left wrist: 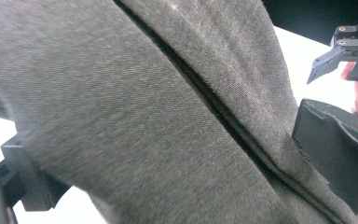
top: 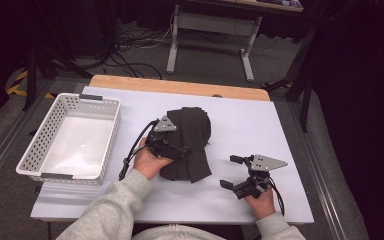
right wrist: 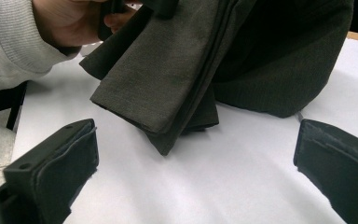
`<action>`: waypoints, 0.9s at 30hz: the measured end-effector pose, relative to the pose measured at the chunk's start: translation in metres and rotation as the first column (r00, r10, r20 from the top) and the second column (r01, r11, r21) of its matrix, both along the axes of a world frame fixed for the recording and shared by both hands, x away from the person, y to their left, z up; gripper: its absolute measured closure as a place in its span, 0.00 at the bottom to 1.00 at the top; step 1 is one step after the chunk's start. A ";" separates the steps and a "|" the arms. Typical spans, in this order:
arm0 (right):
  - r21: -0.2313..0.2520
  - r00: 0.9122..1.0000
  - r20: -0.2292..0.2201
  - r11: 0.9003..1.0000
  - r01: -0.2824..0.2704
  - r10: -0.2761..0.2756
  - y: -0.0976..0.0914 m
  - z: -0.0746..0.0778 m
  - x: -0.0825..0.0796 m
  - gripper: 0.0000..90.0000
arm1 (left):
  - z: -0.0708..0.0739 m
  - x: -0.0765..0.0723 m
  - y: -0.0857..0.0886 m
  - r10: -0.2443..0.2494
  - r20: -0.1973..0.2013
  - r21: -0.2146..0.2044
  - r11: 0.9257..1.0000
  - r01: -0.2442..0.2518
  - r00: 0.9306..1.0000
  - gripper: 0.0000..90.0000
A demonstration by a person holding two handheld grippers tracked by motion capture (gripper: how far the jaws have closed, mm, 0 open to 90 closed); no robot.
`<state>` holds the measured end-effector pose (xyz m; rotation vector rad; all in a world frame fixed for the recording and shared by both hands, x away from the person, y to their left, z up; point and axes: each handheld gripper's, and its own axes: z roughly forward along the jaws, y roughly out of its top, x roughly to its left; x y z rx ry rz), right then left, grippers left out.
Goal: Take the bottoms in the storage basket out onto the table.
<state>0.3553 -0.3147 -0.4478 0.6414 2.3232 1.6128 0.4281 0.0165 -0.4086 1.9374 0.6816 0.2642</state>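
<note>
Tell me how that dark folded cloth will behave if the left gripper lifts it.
The dark cloth will probably sag and unfold, since its layers already hang loose at the near end. It looks light for its bulk, being thin woven fabric. Its matte weave between the left gripper jaws suggests little slipping.

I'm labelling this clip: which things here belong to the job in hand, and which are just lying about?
In the job, as it seems:
- dark folded garment, between the left gripper's jaws
- right gripper, open, empty, beside it
- white basket, empty, perhaps its destination

Lying about:
- floor cables
- metal stand legs
</note>
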 end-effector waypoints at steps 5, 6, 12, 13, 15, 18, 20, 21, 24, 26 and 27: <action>0.000 1.000 0.000 1.000 0.000 0.000 0.000 0.000 0.000 0.01 | 0.005 -0.002 0.009 0.017 0.009 -0.003 1.000 -0.017 1.000 0.00; -0.001 1.000 0.001 1.000 0.000 0.000 0.000 0.000 0.000 0.01 | 0.006 -0.002 0.011 0.019 0.010 -0.001 1.000 -0.019 1.000 0.00; 0.000 1.000 0.001 1.000 0.000 0.000 0.000 0.000 0.000 0.01 | 0.012 -0.008 0.023 0.022 0.029 -0.003 1.000 -0.022 0.999 0.00; -0.001 1.000 0.001 1.000 0.000 0.000 0.000 0.000 0.000 0.01 | 0.013 -0.010 0.024 0.018 0.034 -0.004 1.000 -0.018 0.999 0.00; -0.001 1.000 0.002 1.000 -0.001 0.001 0.000 0.000 0.000 0.01 | 0.015 -0.013 0.028 0.015 0.045 -0.008 1.000 -0.015 0.999 0.00; -0.001 1.000 0.002 1.000 0.000 0.000 0.000 0.000 0.000 0.01 | 0.017 -0.018 0.033 0.004 0.055 -0.009 1.000 -0.003 0.998 0.01; -0.001 1.000 0.002 1.000 -0.001 0.001 0.000 0.000 0.000 0.01 | 0.019 -0.022 0.036 -0.005 0.059 -0.008 1.000 0.006 0.998 0.01; -0.001 1.000 0.002 1.000 -0.001 0.001 0.000 0.000 0.000 0.01 | 0.020 -0.023 0.038 -0.009 0.062 -0.008 1.000 0.009 0.998 0.01; -0.001 1.000 0.002 1.000 -0.001 0.001 0.000 0.000 0.000 0.01 | 0.021 -0.029 0.043 -0.015 0.066 -0.009 1.000 0.016 0.998 0.01; -0.001 1.000 0.002 1.000 -0.001 0.001 0.000 0.000 0.000 0.01 | 0.021 -0.032 0.046 -0.022 0.066 -0.018 1.000 0.023 0.998 0.01; -0.001 1.000 0.002 1.000 -0.001 0.001 0.000 0.000 0.000 0.01 | 0.020 -0.033 0.048 -0.023 0.065 -0.018 1.000 0.025 0.998 0.01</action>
